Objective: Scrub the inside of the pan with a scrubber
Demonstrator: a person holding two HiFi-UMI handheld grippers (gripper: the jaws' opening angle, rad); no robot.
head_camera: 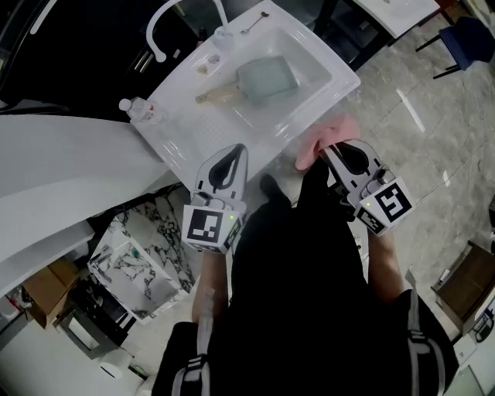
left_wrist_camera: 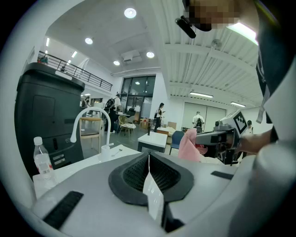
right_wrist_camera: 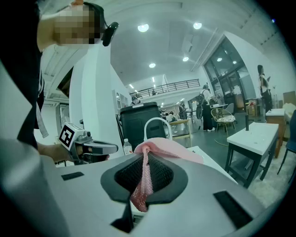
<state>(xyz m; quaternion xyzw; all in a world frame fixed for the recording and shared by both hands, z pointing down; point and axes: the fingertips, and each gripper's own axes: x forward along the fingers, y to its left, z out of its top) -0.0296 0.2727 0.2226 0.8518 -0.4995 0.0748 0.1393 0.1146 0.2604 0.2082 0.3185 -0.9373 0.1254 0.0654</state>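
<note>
Head view: the pan (head_camera: 267, 80) lies in the sink (head_camera: 317, 58), ahead of both jaws.

Left gripper view: my left gripper (left_wrist_camera: 149, 157) has its jaws together and empty, free to steady the pan.

Right gripper view: my right gripper (right_wrist_camera: 144, 159) jaws pinch the scrubber (right_wrist_camera: 171, 148), ready to rub.

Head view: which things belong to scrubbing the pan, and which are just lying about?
For the job: pan in the sink; pink scrubber, clamped in the right gripper.
Lying about: water bottle and spoon, both on the sink's rim.
</note>
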